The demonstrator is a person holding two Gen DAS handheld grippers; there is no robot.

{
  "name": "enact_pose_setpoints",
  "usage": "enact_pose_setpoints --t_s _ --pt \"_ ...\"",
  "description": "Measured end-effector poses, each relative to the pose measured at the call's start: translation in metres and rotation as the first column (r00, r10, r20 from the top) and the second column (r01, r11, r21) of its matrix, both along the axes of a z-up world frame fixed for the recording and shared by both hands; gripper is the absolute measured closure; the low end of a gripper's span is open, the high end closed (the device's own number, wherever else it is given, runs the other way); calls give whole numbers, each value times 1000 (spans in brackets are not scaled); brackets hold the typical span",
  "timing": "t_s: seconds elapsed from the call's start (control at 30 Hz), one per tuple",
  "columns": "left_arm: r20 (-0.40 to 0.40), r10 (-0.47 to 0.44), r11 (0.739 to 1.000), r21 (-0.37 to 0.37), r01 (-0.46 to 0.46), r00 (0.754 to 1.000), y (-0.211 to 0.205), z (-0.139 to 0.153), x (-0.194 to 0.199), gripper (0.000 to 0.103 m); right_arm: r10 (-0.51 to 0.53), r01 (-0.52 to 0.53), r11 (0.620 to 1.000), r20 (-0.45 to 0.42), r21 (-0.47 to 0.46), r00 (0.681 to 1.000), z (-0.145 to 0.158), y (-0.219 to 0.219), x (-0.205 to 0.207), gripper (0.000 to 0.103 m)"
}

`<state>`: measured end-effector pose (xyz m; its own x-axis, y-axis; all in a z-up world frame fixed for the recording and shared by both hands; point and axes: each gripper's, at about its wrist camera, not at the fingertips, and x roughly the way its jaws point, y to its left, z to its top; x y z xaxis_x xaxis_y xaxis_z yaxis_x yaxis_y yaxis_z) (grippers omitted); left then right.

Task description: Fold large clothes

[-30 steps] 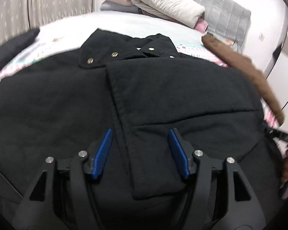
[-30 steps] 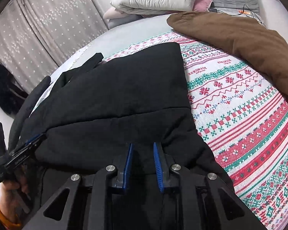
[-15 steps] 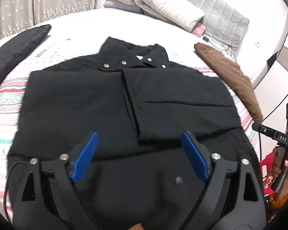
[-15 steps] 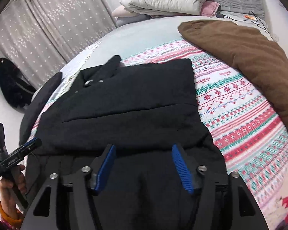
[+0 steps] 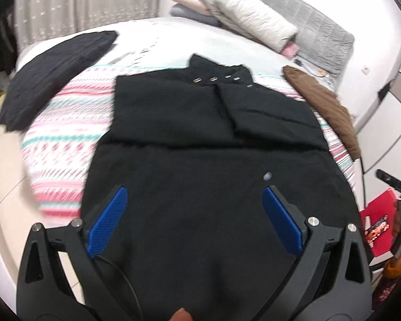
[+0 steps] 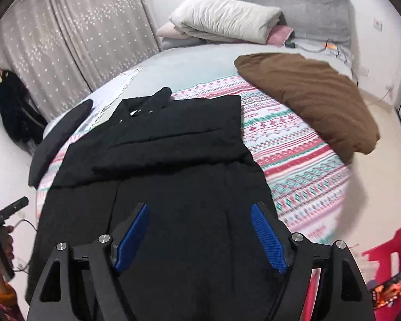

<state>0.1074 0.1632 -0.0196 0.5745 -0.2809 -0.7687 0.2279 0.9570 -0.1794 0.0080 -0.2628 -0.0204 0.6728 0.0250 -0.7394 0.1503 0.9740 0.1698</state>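
A long black coat (image 5: 200, 139) lies flat on the patterned bedspread (image 5: 64, 123), collar with metal snaps at the far end, both sleeves folded across the chest. Its lower part hangs toward me over the bed's foot. My left gripper (image 5: 195, 198) is open and empty, raised above the coat's lower half. In the right wrist view the same coat (image 6: 173, 144) lies below my right gripper (image 6: 200, 214), which is also open and empty above the hem area.
A brown garment (image 6: 312, 91) lies on the bed's right side. A dark folded garment (image 5: 53, 75) lies on the left. Folded quilts and pillows (image 6: 222, 18) sit by the grey headboard. A red stool (image 5: 379, 224) stands on the floor at the right.
Both grippers have opened and pulled back and up from the coat toward the foot of the bed. The right gripper let go of the coat's edge. The coat stays folded.
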Motion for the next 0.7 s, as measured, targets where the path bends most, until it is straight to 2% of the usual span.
enact_pose_setpoints --t_s 0.1,0.23,0.37,0.43,0.6,0.7 --pt "-6 28 999 20 -28 1000 19 -11 -22 2 3 -3 999 5 -35 1000 2 10 -19 23" --pt "19 75 996 48 -76 997 44 -18 -48 2 -3 3 999 1 -32 1000 -4 18 -44 23" --pt "44 125 992 12 -126 991 76 -22 -74 2 -26 26 999 -16 -24 1000 -15 19 -69 23" --pt "31 141 990 -11 -140 990 91 -28 -85 2 -48 47 999 -30 -13 998 -22 13 -76 23" --pt "-13 133 991 -11 -133 991 107 -45 -105 2 -58 58 998 -96 4 994 -42 3 -88 23" --pt "-63 108 992 -52 -112 992 114 -60 -114 2 -62 65 998 -142 18 988 -58 -2 -98 23"
